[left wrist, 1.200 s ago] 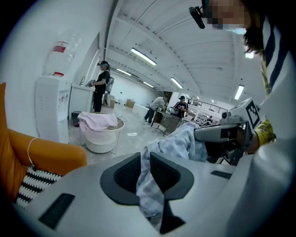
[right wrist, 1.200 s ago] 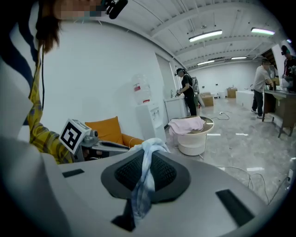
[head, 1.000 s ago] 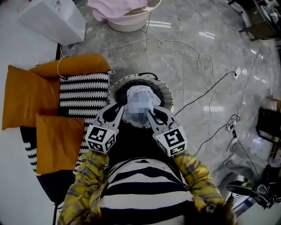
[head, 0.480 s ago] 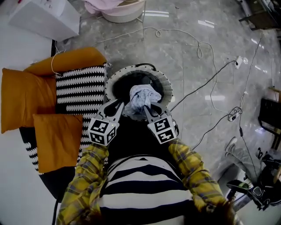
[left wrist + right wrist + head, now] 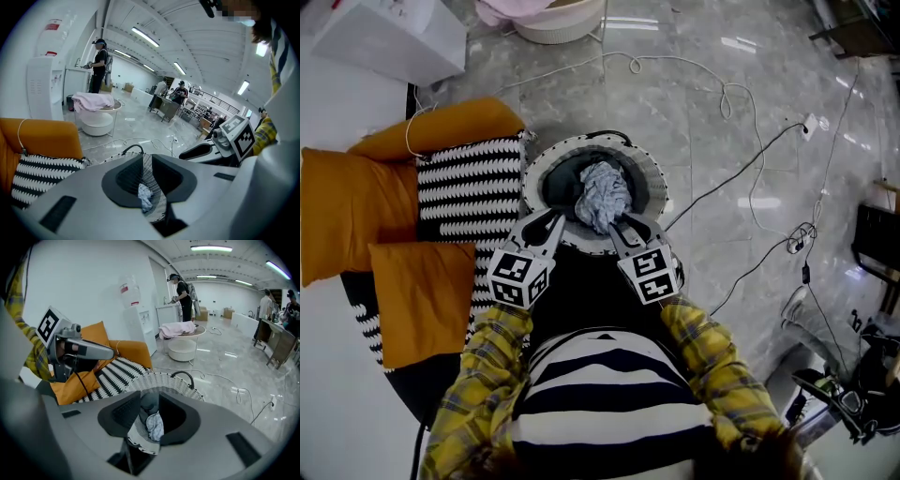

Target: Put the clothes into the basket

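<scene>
Cloth (image 5: pixel 602 192) sits in the basket (image 5: pixel 654 178), right fingers (image 5: pixel 623 230) just opening clear of it; unclench the left fingers (image 5: pixel 546 230) from its edge, then withdraw.

I see the clothes (image 5: pixel 603 194), a crumpled pale blue-grey bundle, lying inside the basket (image 5: pixel 652 173). The basket is round and white-woven with a dark inside, standing upright on the floor (image 5: pixel 703 112).

Clothes (image 5: pixel 602 195) are pale blue-white; basket (image 5: pixel 651 181) is white weave, dark inside. Orange cushions (image 5: pixel 347 211) at 9 o'clock, black-white striped rug (image 5: pixel 473 187). Grey marble floor (image 5: pixel 703 112). Yellow plaid sleeves (image 5: pixel 483 366), striped shirt (image 5: pixel 609 394).
</scene>
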A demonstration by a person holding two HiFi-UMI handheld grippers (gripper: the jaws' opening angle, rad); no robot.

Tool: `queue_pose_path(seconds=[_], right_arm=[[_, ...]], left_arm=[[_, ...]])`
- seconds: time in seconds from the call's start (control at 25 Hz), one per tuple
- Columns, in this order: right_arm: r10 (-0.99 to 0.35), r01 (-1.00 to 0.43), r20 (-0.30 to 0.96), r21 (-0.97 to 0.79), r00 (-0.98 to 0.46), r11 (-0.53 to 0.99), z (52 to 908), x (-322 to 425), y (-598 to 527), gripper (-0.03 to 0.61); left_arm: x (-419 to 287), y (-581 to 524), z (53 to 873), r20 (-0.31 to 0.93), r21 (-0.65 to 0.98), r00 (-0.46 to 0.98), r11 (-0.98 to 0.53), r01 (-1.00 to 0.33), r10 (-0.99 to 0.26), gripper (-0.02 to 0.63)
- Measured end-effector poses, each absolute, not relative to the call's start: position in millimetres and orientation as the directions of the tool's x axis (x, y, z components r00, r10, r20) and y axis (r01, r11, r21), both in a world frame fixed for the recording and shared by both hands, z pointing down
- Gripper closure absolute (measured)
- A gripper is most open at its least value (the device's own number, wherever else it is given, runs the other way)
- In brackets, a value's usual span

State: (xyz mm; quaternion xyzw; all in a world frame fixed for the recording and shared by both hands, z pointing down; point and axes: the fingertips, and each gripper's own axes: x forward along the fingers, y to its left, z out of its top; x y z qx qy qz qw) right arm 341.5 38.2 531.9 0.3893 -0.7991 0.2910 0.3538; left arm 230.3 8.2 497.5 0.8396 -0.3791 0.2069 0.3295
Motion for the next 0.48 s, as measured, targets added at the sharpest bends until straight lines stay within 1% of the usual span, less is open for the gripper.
queue_pose_path(seconds=[0.24,0.48], right_arm=[[-0.441,-0.841,0.776,-0.205,-0.451,0.500,519.6,348.0,28.8,0.463],[-0.493,-0.858,0.746,-0.204,-0.449,0.472,499.5,357.8,22.6,0.499]], left_arm=[[230.6,6.8,491.1,0.602,0.395,0.614,-0.479,-0.784,-0.510,0.558],[225.9,1.2,472.4,0.582,0.368,0.585,-0.458,-0.809,-0.565,0.559]])
